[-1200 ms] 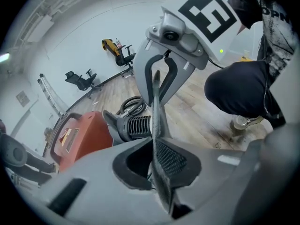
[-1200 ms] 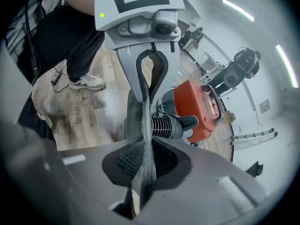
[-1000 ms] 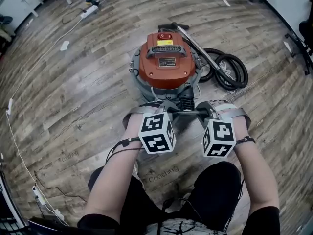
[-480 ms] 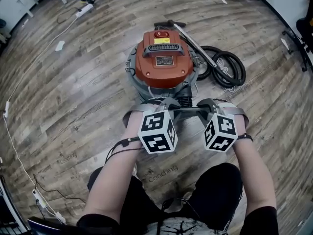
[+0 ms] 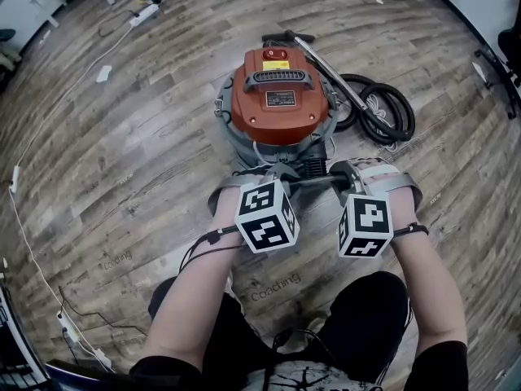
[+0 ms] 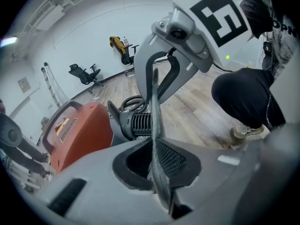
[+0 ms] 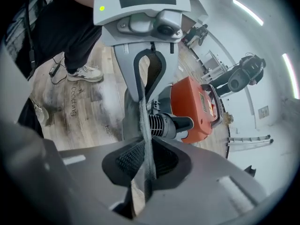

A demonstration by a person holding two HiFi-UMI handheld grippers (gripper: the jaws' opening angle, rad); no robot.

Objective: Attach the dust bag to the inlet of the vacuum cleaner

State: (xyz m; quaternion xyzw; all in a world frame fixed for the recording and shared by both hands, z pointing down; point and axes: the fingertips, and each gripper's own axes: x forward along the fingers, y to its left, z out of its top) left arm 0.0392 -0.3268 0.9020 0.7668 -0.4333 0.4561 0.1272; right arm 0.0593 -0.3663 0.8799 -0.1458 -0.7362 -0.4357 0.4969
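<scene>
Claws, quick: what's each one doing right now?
Left claw: closed on the bag, gripping its edge.
Right claw: closed on the same bag's edge.

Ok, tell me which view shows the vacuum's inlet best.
The right gripper view: the ribbed black inlet lies side-on and near, beyond the gripped dust bag. The left gripper view shows it partly hidden behind the bag; the head view shows it small, from above.
</scene>
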